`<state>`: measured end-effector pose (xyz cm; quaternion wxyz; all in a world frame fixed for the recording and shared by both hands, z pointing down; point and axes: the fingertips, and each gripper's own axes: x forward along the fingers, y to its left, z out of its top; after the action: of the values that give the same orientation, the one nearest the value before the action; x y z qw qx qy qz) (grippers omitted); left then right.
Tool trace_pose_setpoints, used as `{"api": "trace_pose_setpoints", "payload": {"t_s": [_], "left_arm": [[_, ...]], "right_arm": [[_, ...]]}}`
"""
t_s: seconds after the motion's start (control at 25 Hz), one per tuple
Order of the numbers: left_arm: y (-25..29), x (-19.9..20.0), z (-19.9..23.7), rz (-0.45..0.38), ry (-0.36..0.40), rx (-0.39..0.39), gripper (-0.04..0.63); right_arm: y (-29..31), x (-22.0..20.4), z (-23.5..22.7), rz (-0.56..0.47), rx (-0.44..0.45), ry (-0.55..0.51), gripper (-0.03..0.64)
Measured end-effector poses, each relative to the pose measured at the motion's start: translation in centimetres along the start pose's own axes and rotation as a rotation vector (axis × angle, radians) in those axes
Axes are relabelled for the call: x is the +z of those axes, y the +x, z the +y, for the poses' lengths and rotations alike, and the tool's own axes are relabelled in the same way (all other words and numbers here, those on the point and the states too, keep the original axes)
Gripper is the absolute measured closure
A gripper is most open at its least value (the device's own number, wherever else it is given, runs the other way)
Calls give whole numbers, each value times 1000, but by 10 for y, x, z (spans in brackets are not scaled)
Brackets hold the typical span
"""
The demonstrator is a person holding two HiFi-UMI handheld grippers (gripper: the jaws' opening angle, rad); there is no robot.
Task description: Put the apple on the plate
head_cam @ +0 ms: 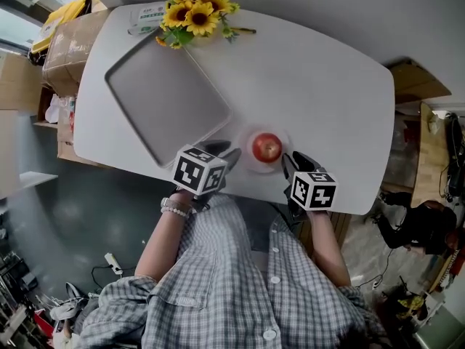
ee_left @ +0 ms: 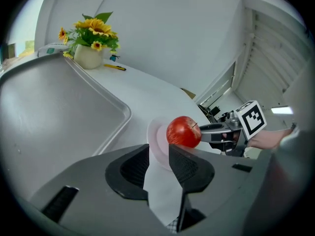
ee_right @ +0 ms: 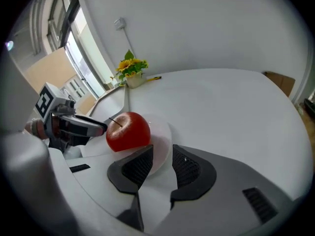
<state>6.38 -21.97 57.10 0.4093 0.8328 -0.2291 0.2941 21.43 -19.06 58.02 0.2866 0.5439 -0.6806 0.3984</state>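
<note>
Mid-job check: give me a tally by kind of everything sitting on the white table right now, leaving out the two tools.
Apple: 1
Plate: 1
Tray: 1
Sunflower pot: 1
Packet: 1
Yellow pen-like item: 1
Total: 6

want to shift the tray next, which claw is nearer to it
Left. The left claw sits just off the tray's near corner, beside the apple. The right claw is on the apple's other side, farther from the tray.
</note>
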Motion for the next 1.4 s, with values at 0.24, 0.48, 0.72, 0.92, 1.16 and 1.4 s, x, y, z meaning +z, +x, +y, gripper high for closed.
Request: {"api": "trace_pose_setpoints", "payload": {"t_s": [0.24, 0.48, 0.72, 0.92, 1.16, 1.4], "left_arm": [[14, -8, 8, 23, -84, 32, 488], [21, -12, 12, 37, -137, 54, 488], [30, -18, 12, 88, -149, 69, 489], [34, -20, 11, 116, -176, 80, 520], [33, -21, 12, 114, -270, 78, 531], [30, -21, 11, 88, -397, 48, 549]], "right_arm": [[15, -6, 0, 66, 50, -14, 517], [21, -10, -1, 111, 89, -4, 514], [21, -9, -2, 130, 109, 13, 514], [24, -8, -1, 140, 139, 68, 519], [23, -7, -2, 154, 169, 173, 541], [18, 1, -4, 150, 171, 224, 558]]}}
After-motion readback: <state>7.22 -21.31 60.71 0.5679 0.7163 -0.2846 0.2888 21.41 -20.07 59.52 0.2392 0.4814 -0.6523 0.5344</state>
